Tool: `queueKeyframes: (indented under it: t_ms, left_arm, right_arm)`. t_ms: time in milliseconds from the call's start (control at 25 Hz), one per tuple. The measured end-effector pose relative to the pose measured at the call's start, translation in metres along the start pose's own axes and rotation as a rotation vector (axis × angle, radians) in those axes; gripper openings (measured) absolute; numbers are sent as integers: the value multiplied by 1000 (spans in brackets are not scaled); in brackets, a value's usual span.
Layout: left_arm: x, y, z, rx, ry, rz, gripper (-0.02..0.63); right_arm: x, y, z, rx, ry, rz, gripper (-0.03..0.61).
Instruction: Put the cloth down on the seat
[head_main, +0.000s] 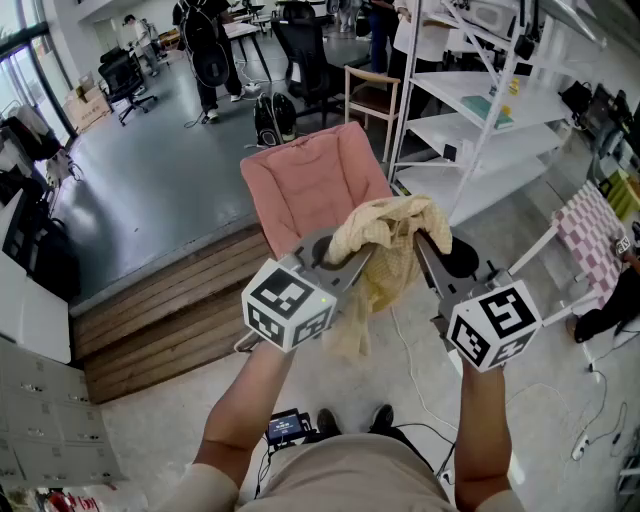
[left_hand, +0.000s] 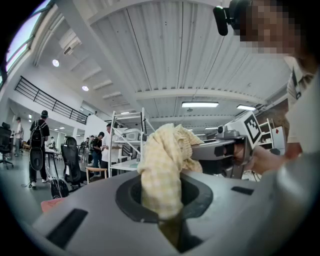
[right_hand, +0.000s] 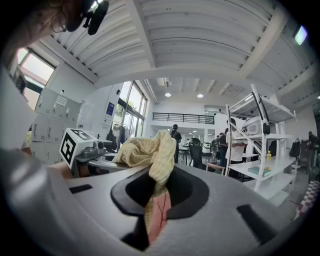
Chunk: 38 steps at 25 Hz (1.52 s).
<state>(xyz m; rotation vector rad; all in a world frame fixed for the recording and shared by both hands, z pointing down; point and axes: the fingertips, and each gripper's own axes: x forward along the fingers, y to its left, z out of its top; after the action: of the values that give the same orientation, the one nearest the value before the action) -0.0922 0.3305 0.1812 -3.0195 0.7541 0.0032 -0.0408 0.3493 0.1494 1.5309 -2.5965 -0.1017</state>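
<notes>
A pale yellow checked cloth (head_main: 385, 235) hangs bunched between my two grippers, in the air in front of a pink cushioned seat (head_main: 305, 185). My left gripper (head_main: 350, 262) is shut on the cloth's left part, and my right gripper (head_main: 425, 250) is shut on its right part. In the left gripper view the cloth (left_hand: 162, 170) rises out of the closed left gripper (left_hand: 172, 227), with the other gripper (left_hand: 227, 147) beyond. The right gripper view shows the cloth (right_hand: 150, 152) pinched in the right gripper (right_hand: 152, 220). A loose end dangles below.
A white shelving rack (head_main: 480, 110) stands right of the seat, with a wooden chair (head_main: 372, 95) behind it. A wooden step (head_main: 170, 310) runs along the left. A pink checked item (head_main: 590, 240) and floor cables (head_main: 590, 430) lie to the right. People and office chairs are far back.
</notes>
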Motion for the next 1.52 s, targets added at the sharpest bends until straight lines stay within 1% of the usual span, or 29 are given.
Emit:
queueKeyframes:
  t_ms: [600, 1200, 1320, 1520]
  left_arm:
    - [12, 37, -10, -19, 12, 0, 43]
    - [3, 68, -19, -29, 9, -17, 42]
    - [4, 72, -20, -32, 9, -15, 41]
    - [18, 85, -25, -40, 15, 3, 41]
  right_arm:
    - [39, -12, -8, 13, 15, 1, 37]
    - [73, -6, -12, 22, 13, -30, 37]
    - [76, -8, -14, 39, 7, -28, 38]
    - [91, -23, -19, 85, -6, 8, 40]
